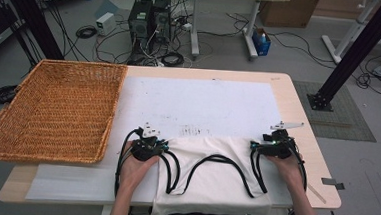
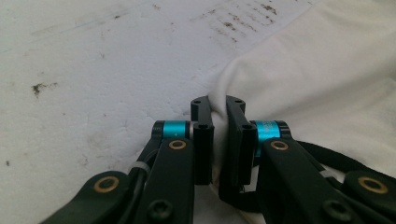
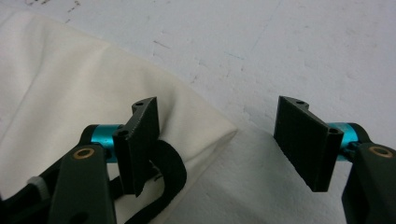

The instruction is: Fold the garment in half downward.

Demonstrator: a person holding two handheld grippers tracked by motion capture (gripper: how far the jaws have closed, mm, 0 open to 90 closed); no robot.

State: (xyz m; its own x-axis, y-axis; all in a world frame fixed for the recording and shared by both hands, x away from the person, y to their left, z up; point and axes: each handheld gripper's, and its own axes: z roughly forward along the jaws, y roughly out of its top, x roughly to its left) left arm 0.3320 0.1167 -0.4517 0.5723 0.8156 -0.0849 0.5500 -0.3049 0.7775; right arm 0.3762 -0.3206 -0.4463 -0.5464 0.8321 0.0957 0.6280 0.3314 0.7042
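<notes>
- Lying flat on the white sheet [image 1: 199,100] that covers the table [image 1: 304,144], the white garment [image 1: 214,181] sits at the near edge, between the two hands, and its lower part hangs over that edge.
- The left gripper [image 2: 219,114] has its jaws pressed together on a fold at the garment's far left corner, so this corner is held.
- The right gripper [image 3: 219,135] has its jaws apart; the far right corner of the garment [image 3: 205,126] lies between them, but the pads do not press on it.
- One risk, in my judgement: if the right jaws close too high, they catch only air or a thin edge, and the corner slips out when the cloth is lifted.
- The black cable [image 3: 170,175] lies on the cloth just beside the right jaw, so it could get pinched together with the fabric.
- Pulling with the left side alone would drag the garment crooked, or more of it could slide off the near edge.
- The wicker basket [image 1: 58,109] stands well apart at the left.
</notes>
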